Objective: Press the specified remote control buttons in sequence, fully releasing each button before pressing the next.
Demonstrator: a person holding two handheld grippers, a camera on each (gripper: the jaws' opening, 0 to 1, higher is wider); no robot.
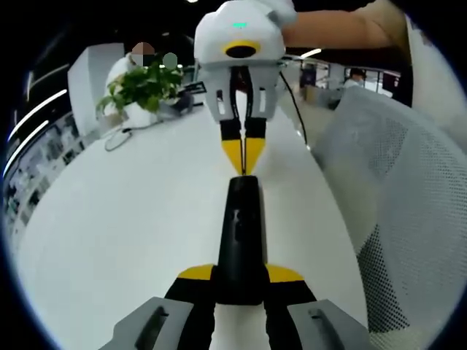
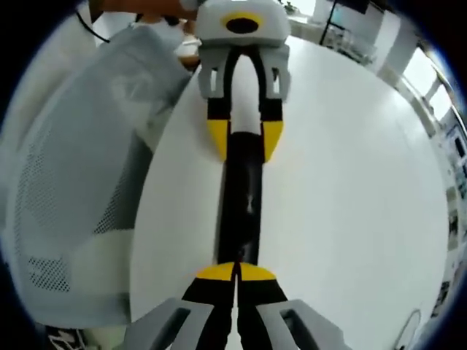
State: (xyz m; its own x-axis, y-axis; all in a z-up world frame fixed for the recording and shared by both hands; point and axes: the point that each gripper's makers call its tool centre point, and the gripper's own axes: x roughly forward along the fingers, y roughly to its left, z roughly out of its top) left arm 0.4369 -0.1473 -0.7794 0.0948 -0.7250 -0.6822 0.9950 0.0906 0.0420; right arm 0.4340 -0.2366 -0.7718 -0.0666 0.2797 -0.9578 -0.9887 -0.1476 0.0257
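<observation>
**Tongs at both ends of the remote**

Left tongs (image 1: 239,275) pinching the near end of the black remote (image 1: 242,240), yellow tips pressed against its two sides, seen in the left gripper view. Remote lying lengthwise on the white counter (image 1: 131,219), pointing away toward the right tongs (image 1: 243,157). Right tongs coming in from the far side, yellow tips pressed together with no gap, touching the far end of the remote or just above it; cannot tell which. Green potted plant (image 1: 142,87) standing on the counter at the far left, a thin cable (image 1: 117,138) looped just beside it. White mesh chair back (image 1: 394,219) just beside the counter edge on the right. Bare forearm (image 1: 336,29) reaching in along the top, behind the right tongs.

In the right gripper view: mesh chair back (image 2: 80,182) on the left, beside the counter (image 2: 350,204). Right tongs (image 2: 236,273) at the bottom, tips shut tight, sitting over the near end of the remote (image 2: 239,204). Remote stretching straight up the middle of the view. Left tongs (image 2: 244,138) at the far end, spread just as wide as the remote and clamped on its sides. Buttons too dark to make out.
</observation>
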